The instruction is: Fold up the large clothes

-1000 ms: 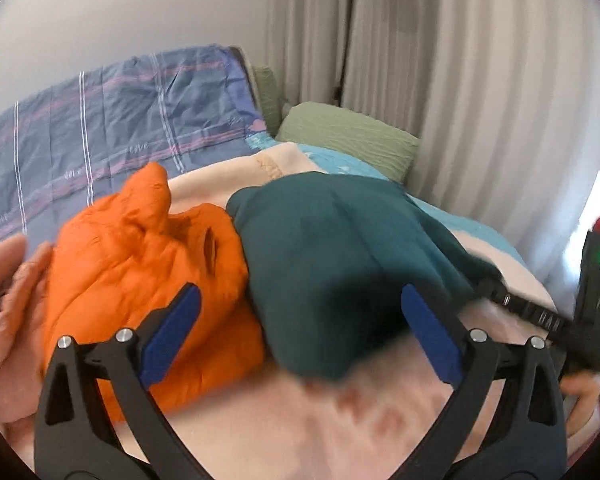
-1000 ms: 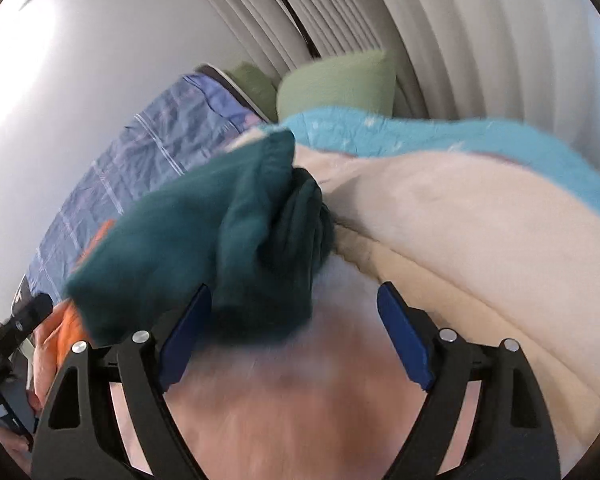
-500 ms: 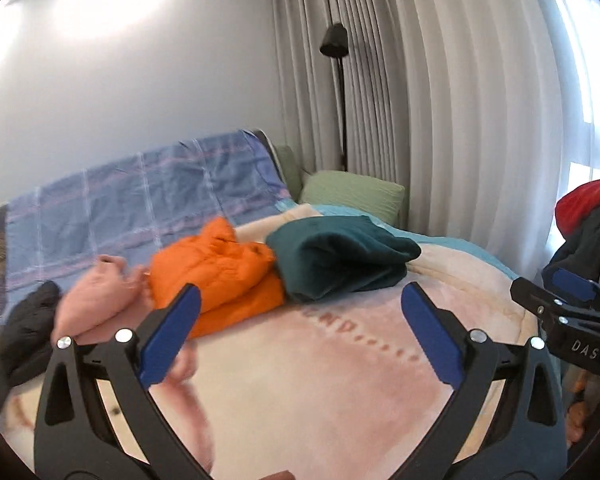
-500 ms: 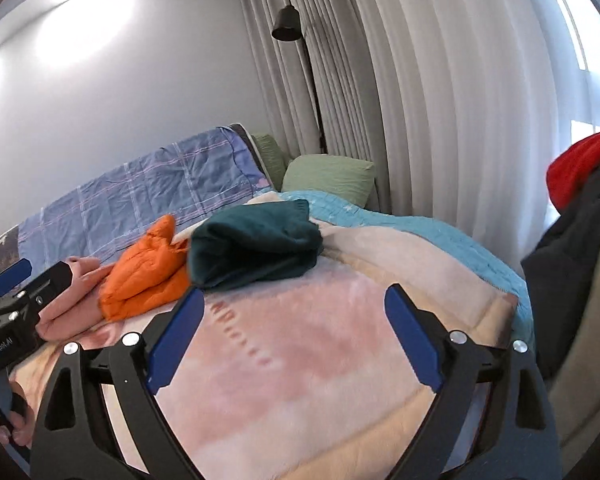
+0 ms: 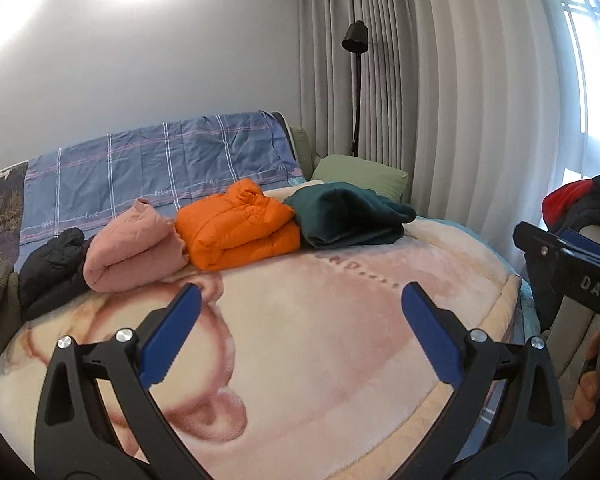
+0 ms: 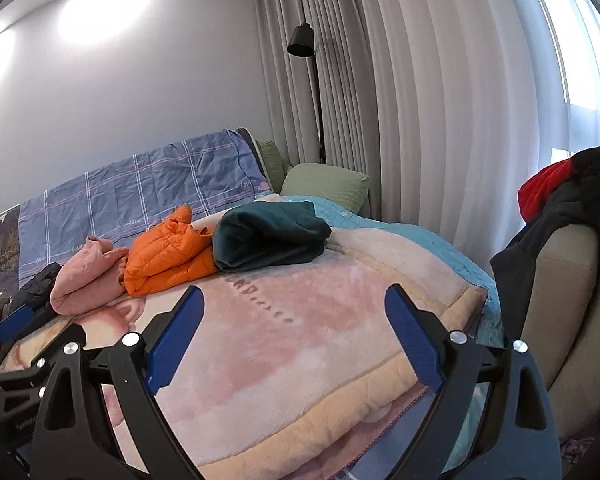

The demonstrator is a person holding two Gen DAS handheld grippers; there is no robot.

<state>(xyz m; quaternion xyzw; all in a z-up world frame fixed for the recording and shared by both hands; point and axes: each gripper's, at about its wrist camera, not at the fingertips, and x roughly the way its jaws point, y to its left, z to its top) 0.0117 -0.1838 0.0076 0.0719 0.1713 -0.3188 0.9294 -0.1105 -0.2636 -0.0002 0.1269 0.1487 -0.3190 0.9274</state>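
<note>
left tongs point(image 5: 300, 320): spread wide, empty | right tongs point(image 6: 294, 322): spread wide, empty | folded teal sweater point(image 5: 348, 216), orange puffer jacket point(image 5: 236, 228), pink garment point(image 5: 134, 248): in a row on bed blanket point(image 5: 320, 340), well beyond both tongs

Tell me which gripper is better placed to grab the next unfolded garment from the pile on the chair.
Right, probably. The dark clothes pile with the red garment sits on the right gripper's side; the left gripper faces the blanket. Both are open and empty.
</note>
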